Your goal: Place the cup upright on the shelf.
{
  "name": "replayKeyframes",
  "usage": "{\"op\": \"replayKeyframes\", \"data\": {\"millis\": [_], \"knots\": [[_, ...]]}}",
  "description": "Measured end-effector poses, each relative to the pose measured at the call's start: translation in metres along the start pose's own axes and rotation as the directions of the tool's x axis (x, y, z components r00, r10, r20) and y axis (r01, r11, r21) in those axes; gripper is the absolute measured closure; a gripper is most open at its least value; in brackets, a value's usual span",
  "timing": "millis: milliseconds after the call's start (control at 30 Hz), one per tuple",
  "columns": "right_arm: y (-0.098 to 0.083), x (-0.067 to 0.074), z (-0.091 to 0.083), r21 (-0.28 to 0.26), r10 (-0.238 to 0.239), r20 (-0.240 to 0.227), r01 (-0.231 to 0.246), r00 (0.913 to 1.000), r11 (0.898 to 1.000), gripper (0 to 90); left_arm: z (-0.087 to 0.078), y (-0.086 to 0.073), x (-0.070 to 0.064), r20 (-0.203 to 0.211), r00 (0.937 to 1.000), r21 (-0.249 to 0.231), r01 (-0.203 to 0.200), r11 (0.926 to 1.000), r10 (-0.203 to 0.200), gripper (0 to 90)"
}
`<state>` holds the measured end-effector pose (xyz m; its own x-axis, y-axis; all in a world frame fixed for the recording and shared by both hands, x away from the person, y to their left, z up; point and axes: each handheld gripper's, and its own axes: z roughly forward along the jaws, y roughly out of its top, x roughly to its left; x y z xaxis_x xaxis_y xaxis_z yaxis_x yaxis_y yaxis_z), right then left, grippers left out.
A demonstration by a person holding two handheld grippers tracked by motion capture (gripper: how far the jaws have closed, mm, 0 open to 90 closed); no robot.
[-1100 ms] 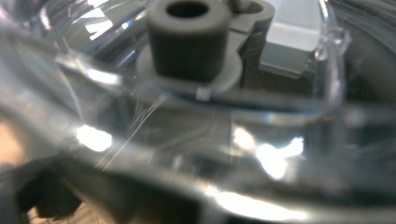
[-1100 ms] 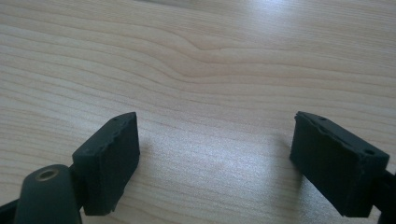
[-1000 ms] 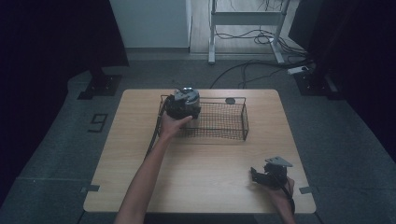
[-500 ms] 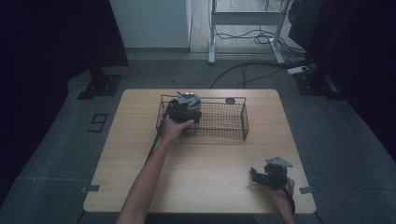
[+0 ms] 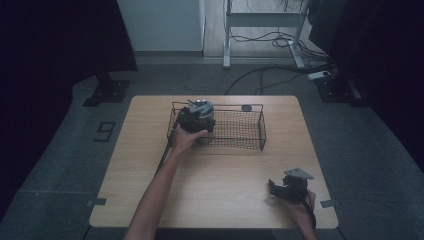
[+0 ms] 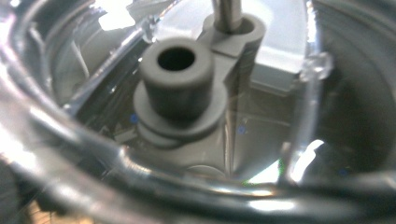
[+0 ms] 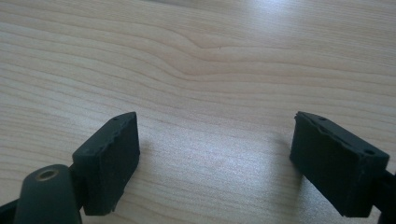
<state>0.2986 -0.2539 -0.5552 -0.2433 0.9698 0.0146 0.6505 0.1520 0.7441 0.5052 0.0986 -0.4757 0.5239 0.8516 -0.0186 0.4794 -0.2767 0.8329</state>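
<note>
The wooden surface [image 5: 215, 200] is the largest thing, and the black wire basket [image 5: 235, 131] stands on its far half, lengthwise across it. All places below are given from that basket.

The left gripper [image 5: 196, 116] is at the basket's left end, reaching in over the near rim, with the person's left hand [image 5: 184, 140] just outside that rim. Its jaws have just been opening. In the left gripper view the picture is close and blurred: a clear, glassy curved object [image 6: 70, 140] lies right before the camera, and behind it stands a grey moulded part with a hollow round boss [image 6: 177, 79]. The jaws themselves cannot be made out there, so whether they are wide or gripping something I cannot tell.

The right gripper [image 5: 290, 186] rests well apart from the basket, near the surface's front right corner. Its jaws stand wide apart over bare wood, with nothing between them.

A small dark disc [image 5: 246, 107] lies just beyond the basket's far rim.
</note>
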Motion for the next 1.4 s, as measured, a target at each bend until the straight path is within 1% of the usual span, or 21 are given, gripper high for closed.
{"op": "replayKeyframes", "data": {"millis": [33, 200, 600, 700, 933, 967, 1000, 1033, 1067, 1167, 1300, 1400], "knots": [[0.0, 0.0, 0.0, 0.0, 0.001, 0.0, -0.001, 1.0, 1.0, 15.2, -0.001, 0.001, 0.0, -0.002, 1.0, -0.001, -0.009, 1.0, 0.009, 1.0], [0.0, 0.0, 0.0, 0.0, 0.001, 0.0, -0.001, 1.0, 1.0, 15.1, -0.003, 0.001, 0.0, -0.007, 0.9999, -0.002, -0.009, 1.0, 0.009, 0.8], [0.0, 0.001, 0.0, 0.001, 0.002, 0.001, -0.002, 1.0, 1.0, 15.1, -0.015, 0.005, 0.0, -0.009, 0.9999, -0.05, -0.01, 0.9987, 0.01, 0.0], [0.0, 0.001, 0.0, 0.001, 0.002, 0.001, -0.002, 1.0, 1.0, 15.1, -0.021, 0.007, 0.0, -0.014, 0.9998, -0.062, -0.015, 0.998, 0.014, 0.0], [0.0, 0.001, 0.0, 0.001, 0.002, 0.001, -0.002, 1.0, 1.0, 15.1, -0.031, 0.007, 0.001, -0.015, 0.9996, -0.066, -0.026, 0.9975, 0.025, 0.0], [0.0, 0.001, 0.0, 0.001, 0.002, 0.001, -0.002, 1.0, 1.0, 15.1, -0.035, 0.007, 0.001, -0.017, 0.9994, -0.072, -0.03, 0.9969, 0.029, 0.0], [0.0, 0.001, 0.0, 0.001, 0.002, 0.001, -0.002, 1.0, 1.0, 15.1, -0.035, 0.007, 0.001, -0.017, 0.9994, -0.072, -0.03, 0.9969, 0.029, 0.0], [0.0, 0.001, 0.0, 0.001, 0.002, 0.001, -0.002, 1.0, 1.0, 15.1, -0.039, 0.007, 0.001, -0.017, 0.9993, -0.083, -0.034, 0.996, 0.033, 0.0], [0.0, 0.001, 0.0, 0.001, 0.002, 0.001, -0.002, 1.0, 1.0, 15.1, -0.039, 0.007, 0.001, -0.017, 0.9993, -0.083, -0.034, 0.996, 0.033, 0.0], [0.0, 0.001, 0.0, 0.001, 0.002, 0.002, -0.002, 1.0, 1.0, 15.1, -0.047, 0.004, 0.003, -0.012, 0.9997, -0.091, -0.024, 0.9955, 0.023, 0.0], [0.0, 0.001, 0.0, 0.001, 0.002, 0.002, -0.002, 1.0, 1.0, 15.1, -0.054, 0.002, 0.004, -0.015, 0.9995, -0.102, -0.029, 0.9944, 0.028, 0.0], [0.0, 0.001, 0.0, 0.001, 0.002, 0.002, -0.002, 1.0, 1.0, 15.1, -0.058, 0.002, 0.005, -0.015, 0.9996, -0.107, -0.025, 0.9939, 0.024, 0.0]]}}
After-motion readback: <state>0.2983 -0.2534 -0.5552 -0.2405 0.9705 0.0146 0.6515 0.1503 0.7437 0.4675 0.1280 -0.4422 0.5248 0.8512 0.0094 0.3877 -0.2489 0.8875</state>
